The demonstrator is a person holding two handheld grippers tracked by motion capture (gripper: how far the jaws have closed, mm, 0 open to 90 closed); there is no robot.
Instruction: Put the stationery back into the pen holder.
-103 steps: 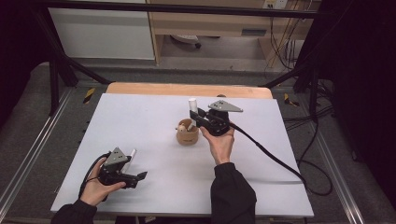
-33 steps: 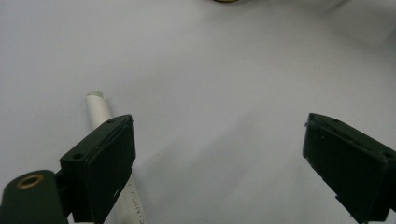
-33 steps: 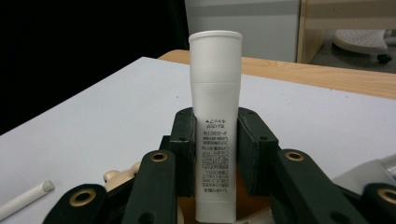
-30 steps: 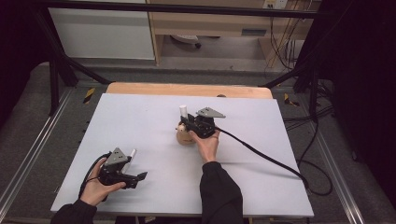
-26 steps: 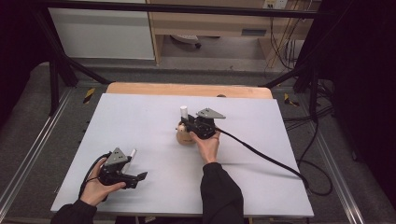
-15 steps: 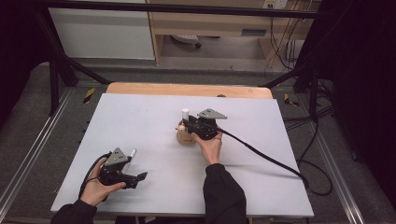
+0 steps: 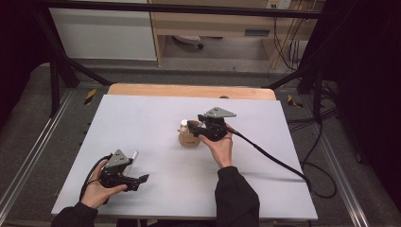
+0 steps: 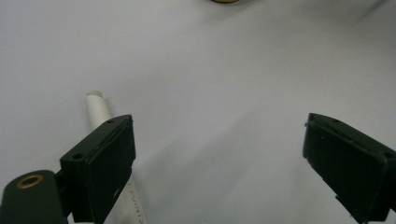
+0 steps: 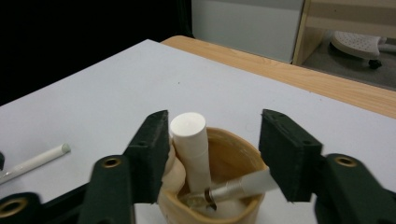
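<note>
A tan cup [image 7: 188, 139] stands mid-table with a white cylinder [image 7: 183, 124] upright in it. My right gripper [image 7: 191, 126] hovers just to the cup's right. Its jaws have just been opening. In the right gripper view the white cylinder [image 9: 189, 140] stands between the parted jaws of my right gripper [image 9: 212, 135], close to the left one and free of the right one. A metal-tipped tool with a white handle [image 9: 238, 186] lies inside the cup [image 9: 238, 156]. My left gripper [image 7: 141, 179] rests open near the front left, beside a white pen [image 7: 134, 155].
The left gripper view shows its jaws [image 8: 219, 144] wide apart over bare white tabletop, the white pen [image 8: 99, 112] beside the left jaw. The pen [image 9: 35, 161] also lies left of the cup. A wooden table edge [image 7: 189, 90] runs along the back. A cable [image 7: 274, 161] trails right.
My right gripper set the white cylinder into the cup, then opened its jaws and lifted slightly to the right. The left hand stayed still.
</note>
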